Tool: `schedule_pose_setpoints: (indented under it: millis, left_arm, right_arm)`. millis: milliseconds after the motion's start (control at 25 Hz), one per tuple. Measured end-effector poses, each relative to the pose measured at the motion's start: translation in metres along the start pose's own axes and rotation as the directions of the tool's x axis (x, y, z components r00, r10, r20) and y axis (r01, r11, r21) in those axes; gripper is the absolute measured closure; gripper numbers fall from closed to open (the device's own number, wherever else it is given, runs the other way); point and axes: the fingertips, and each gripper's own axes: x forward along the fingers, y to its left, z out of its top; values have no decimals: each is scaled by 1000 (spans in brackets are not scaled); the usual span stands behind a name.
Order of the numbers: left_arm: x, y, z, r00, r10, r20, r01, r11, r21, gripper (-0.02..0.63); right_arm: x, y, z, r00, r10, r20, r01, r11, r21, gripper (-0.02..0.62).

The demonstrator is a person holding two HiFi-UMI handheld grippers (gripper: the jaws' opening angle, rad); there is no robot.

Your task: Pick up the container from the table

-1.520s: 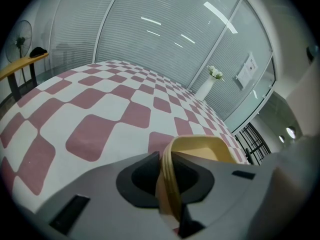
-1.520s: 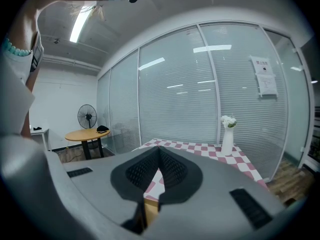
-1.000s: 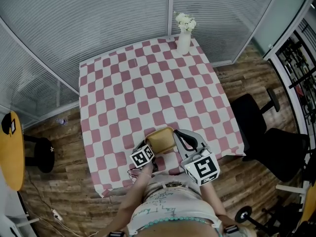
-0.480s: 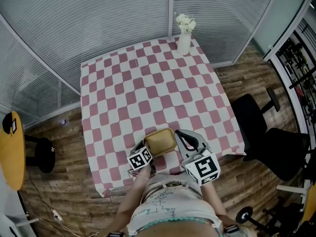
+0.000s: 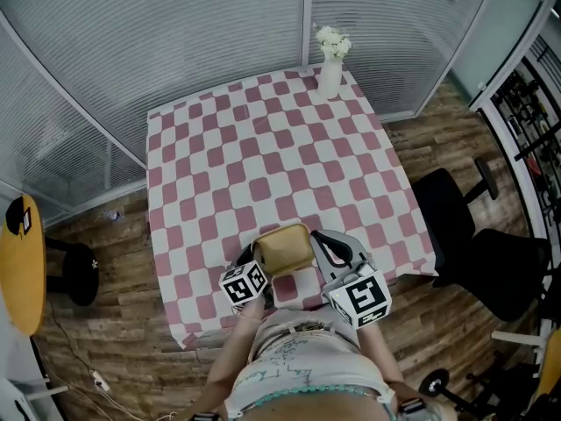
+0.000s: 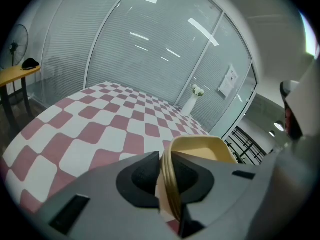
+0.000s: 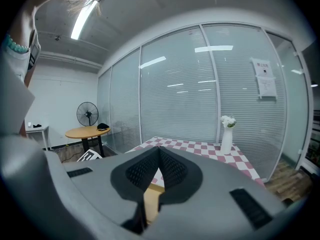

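A tan, shallow container (image 5: 282, 248) hangs a little above the red-and-white checked table (image 5: 263, 147), near its front edge. My left gripper (image 5: 260, 265) is shut on its left rim. In the left gripper view the rim (image 6: 170, 184) runs pinched between the two dark pads, and the container's bowl (image 6: 202, 149) reaches out beyond them. My right gripper (image 5: 317, 240) is just right of the container with its jaws shut and nothing between them. In the right gripper view the pads (image 7: 172, 171) meet, and a strip of the tan container (image 7: 151, 200) shows below them.
A white vase of white flowers (image 5: 330, 64) stands at the table's far right corner. A black office chair (image 5: 473, 244) is to the right of the table, and a round yellow table (image 5: 19, 266) is to the left. Glass partitions with blinds close off the far side.
My left gripper has risen with the container in its jaws, lifting it off the cloth. The right gripper has stayed where it was.
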Motion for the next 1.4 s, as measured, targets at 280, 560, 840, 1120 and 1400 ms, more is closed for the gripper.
schedule_pose_setpoints:
  millis: [280, 560, 840, 1120, 1400]
  left_arm:
    - [-17, -9, 16, 998, -35, 44, 36, 999, -4, 557]
    - [-32, -12, 26, 996, -52, 75, 54, 998, -16, 557]
    - [-47, -16, 38, 990, -76, 116, 78, 997, -13, 557]
    - [-60, -16, 52, 984, -87, 158, 88, 996, -2, 557]
    - [-73, -20, 70, 972, -93, 217, 89, 996, 28, 557]
  right_arm:
    - [3, 7, -3, 1000, 17, -12, -17, 1000, -6, 601]
    - [5, 14, -4, 1000, 28, -12, -28, 1000, -5, 601]
    - [6, 22, -9, 999, 36, -20, -36, 999, -8, 601]
    - [8, 26, -6, 999, 39, -15, -40, 999, -19, 601]
    - [5, 23, 0, 1000, 28, -2, -28, 999, -35, 602]
